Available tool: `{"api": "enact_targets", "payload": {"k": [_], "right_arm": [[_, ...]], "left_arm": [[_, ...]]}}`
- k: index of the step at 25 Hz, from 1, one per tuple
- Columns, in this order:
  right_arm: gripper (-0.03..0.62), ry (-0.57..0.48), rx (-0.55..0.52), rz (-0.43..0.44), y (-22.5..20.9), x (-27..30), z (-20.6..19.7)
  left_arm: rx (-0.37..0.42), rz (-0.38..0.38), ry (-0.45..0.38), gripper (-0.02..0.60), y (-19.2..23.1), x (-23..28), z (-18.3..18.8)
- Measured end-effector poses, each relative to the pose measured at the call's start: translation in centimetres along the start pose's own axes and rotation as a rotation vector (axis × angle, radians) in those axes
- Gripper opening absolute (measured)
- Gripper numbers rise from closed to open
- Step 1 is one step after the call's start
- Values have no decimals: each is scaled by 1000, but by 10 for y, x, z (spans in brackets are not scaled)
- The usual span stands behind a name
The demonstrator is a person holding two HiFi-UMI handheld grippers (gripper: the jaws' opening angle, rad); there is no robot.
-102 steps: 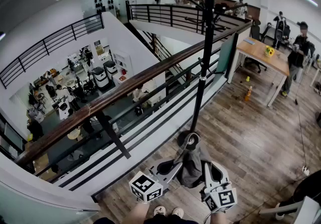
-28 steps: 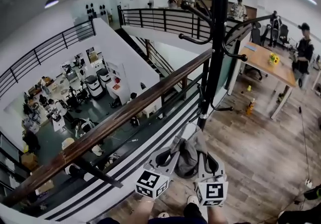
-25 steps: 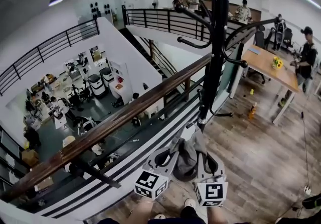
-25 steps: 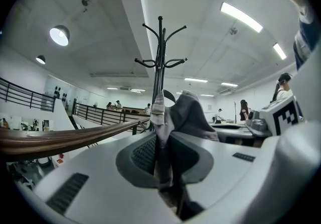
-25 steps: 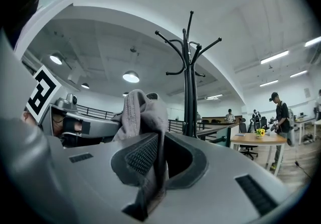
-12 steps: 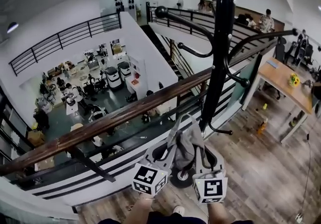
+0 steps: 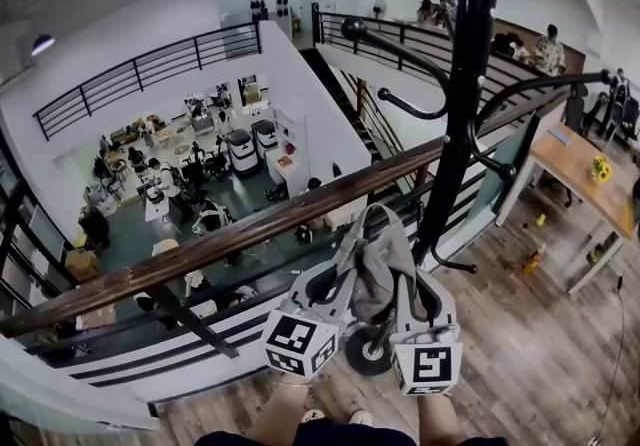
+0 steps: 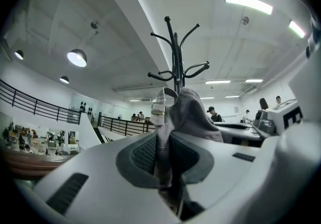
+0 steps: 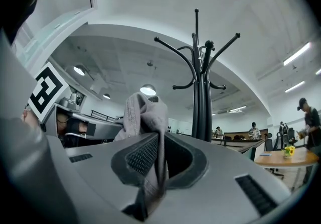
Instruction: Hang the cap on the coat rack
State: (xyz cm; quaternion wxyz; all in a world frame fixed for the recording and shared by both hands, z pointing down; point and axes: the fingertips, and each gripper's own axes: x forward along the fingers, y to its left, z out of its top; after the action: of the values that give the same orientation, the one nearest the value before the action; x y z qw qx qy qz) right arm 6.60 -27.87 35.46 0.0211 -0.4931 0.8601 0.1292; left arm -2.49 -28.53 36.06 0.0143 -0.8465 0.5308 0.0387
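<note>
Nearest the wearer, the left gripper (image 7: pixel 338 279) and the right gripper (image 7: pixel 405 286) stand side by side on the near side of the coat rack (image 7: pixel 457 134), just left of its pole. Each has its jaws drawn almost together, pinching a fold of the grey cap (image 7: pixel 374 259). In the left gripper view the fabric runs down between the pads, with the strap and crown standing above the jaw tips. In the right gripper view a stitched edge is nipped the same way. The cap is bunched between the two grippers and rises past their tips. As far as the views show, it touches no part of the rack.

Over the past few seconds the pair has risen and closed in on the rack, with the grip unchanged. About four seconds ago the cap was low, by the rack's round base (image 7: pixel 366 349), and the pole stood well beyond it. Now the cap is just beside the pole, and the long hook with the ball end (image 7: pixel 352 30) reaches out above and slightly left of it. The approach looks nearly done. What likely remains is to lift the cap to a hook and settle it over the tip.

Behind the rack runs the wooden handrail (image 7: pixel 230 239), and to the rack's right stands a table (image 7: pixel 575 159).
</note>
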Motion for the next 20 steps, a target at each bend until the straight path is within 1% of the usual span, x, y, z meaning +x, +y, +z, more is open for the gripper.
{"api": "enact_targets", "payload": {"k": [4,11,14,18,20], "right_arm": [[41,-36,-1,-3,7,6,18],[40,-98,-21,-3,2,24,56],[40,-124,-24,-1,2,30,73],[40,-184,-41,5,7,36,98],[40,-209,-47,15,10,38,108]], "left_arm": [[-16,-5,-22,46,10,-5,17],[26,-13,-72,46,21,4,60],[28,-19,-99,46,26,3,77],[60,-20,-139,46,31,0,100],[59,-17,-158,46,35,-2,109]]}}
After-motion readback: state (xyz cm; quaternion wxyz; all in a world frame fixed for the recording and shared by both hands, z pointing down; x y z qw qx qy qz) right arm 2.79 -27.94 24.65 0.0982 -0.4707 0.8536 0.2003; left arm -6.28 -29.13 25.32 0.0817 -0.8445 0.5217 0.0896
